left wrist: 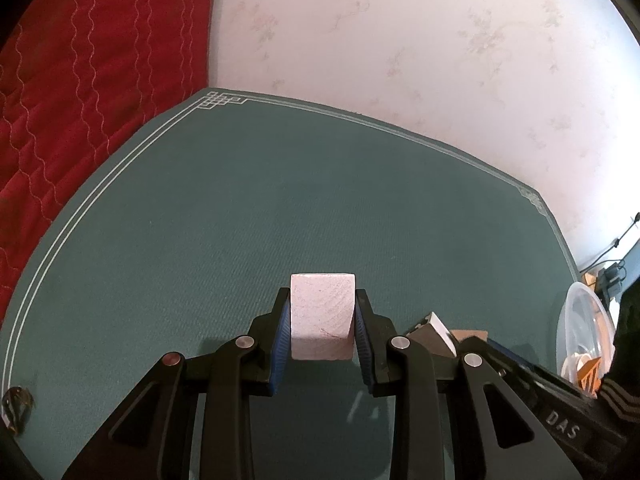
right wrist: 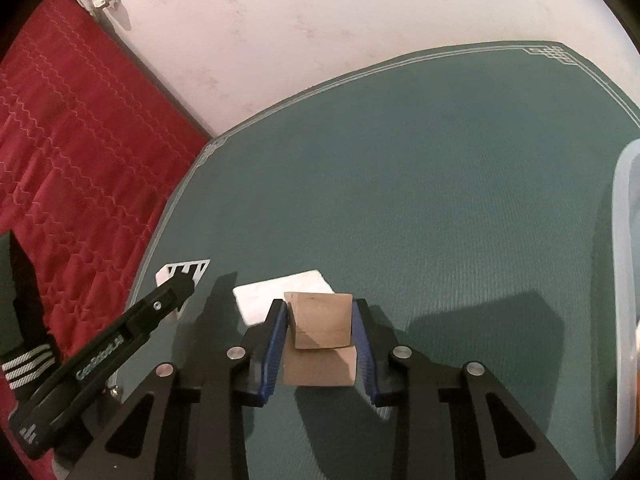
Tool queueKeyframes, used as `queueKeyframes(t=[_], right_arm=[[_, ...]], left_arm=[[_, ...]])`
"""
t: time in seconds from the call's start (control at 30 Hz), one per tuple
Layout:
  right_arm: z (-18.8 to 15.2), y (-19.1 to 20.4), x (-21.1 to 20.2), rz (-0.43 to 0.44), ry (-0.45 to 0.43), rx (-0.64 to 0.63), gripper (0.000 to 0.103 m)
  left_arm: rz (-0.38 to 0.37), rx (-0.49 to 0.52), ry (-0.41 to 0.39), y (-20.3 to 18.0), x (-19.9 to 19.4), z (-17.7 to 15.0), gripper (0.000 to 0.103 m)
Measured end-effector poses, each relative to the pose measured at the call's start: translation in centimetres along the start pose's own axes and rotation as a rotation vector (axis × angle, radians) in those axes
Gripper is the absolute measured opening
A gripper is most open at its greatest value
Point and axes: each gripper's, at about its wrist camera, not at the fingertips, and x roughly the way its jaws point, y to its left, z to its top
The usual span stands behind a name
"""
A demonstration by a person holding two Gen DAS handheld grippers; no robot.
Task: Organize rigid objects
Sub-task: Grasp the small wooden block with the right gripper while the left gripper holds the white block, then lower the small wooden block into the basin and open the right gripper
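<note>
Two handheld grippers were recorded above a green mat (left wrist: 280,200) laid against a pale patterned wall (left wrist: 400,40), with a red quilted cover (left wrist: 80,80) beyond the mat's left edge. The left gripper (left wrist: 322,316) was clenched on a pale pink block (left wrist: 322,316), which was pressed between both blue pads (left wrist: 280,340) above the mat; whether its underside touched the mat could not be told. The right gripper (right wrist: 320,324) was seen with an upper wooden block (right wrist: 320,320) between its pads (right wrist: 274,344), and both pads appeared to be touching the block's sides, so a grasp was judged to be in place, though how firm could not be told. That block was resting, slightly askew, on a lower wooden block (right wrist: 320,368) lying on the mat, and a flat white piece (right wrist: 280,292) was lying just behind the pair. A clear plastic tub (right wrist: 628,260) was standing at the mat's right edge, and it was judged to be the likely destination. If the upper block were lifted with a loose or off-centre grip, it could be twisted out of the pads; the lower block could be dragged or knocked against the white piece.
</note>
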Motion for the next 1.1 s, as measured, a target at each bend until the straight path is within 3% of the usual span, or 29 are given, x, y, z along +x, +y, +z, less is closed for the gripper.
queueKeyframes(t=[0.33,0.83,1.1], right_arm=[[-0.7,-0.4,-4.2,-0.093,-0.110,-0.010,0.035],[-2.7,-5.3,-12.2,-0.303,-0.307,0.077,0.035],[-3.5,-7.6,-14.9,-0.391,-0.362,0.138,0.035]], left_arm=[[-0.022,0.011,-0.010,-0.2,-0.6,-0.2,0.030],[-0.050,0.056,-0.028,-2.2,-1.8,-0.6,0.030],[-0.061,0.082,-0.038,-2.7,-2.1,-1.0,0.030]])
